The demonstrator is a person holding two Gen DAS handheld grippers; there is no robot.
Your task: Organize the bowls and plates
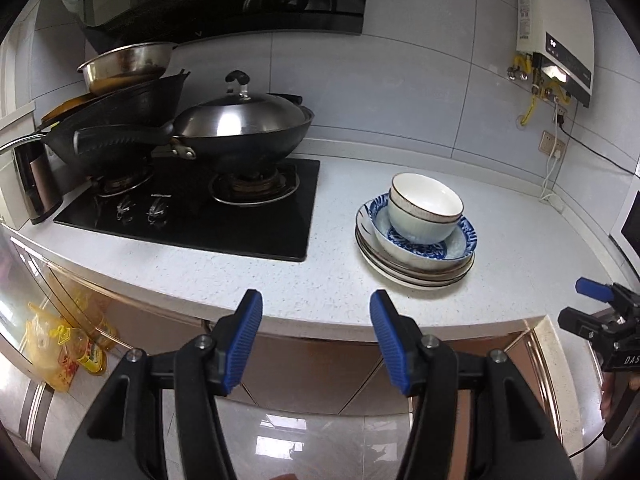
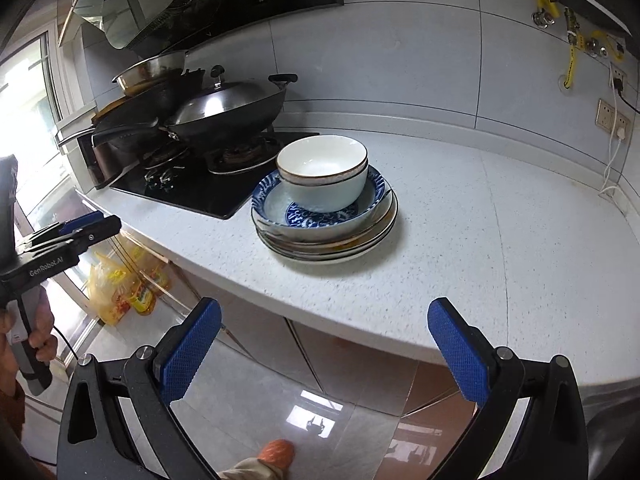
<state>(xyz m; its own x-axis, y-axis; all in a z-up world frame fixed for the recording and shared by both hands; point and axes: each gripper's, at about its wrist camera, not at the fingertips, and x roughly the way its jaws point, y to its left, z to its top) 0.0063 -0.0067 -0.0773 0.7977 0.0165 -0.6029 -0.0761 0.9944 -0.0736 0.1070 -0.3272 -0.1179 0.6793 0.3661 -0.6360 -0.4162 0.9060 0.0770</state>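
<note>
Two white bowls (image 1: 425, 208) with dark rims sit nested one inside the other, upright. They stand in a blue-patterned bowl (image 1: 460, 246), off-centre toward its far side. The blue-patterned bowl rests on a stack of plates (image 1: 400, 270), several plates deep; the exact count cannot be told. The whole pile sits on the white speckled tabletop (image 1: 520, 248), just right of the black gas hob (image 1: 240, 224) and apart from the front edge.

Left tongs (image 1: 316, 340): blue pads spread, nothing between them. They hang in front of the tabletop edge, well apart from the pile. In the right wrist view the left tongs (image 2: 90, 224) show at the left border, held by a hand (image 2: 36, 332) on the grip.

Right tongs (image 2: 324, 348): pads spread wide, empty, also short of the tabletop edge, pointed toward the pile. From the left wrist view only one blue fingertip (image 1: 592, 288) of them shows at the right border.

On the hob: a lidded wok (image 1: 244, 128) on the right burner, a second dark wok (image 1: 116, 136) on the left burner, with a steel basin (image 1: 128, 66) stacked above it. A range hood (image 1: 224, 0) hangs overhead. A water heater (image 1: 556, 28) is mounted on the tiled wall at right. A yellow bag (image 1: 52, 344) and bottles lie on the floor below the cabinets.
</note>
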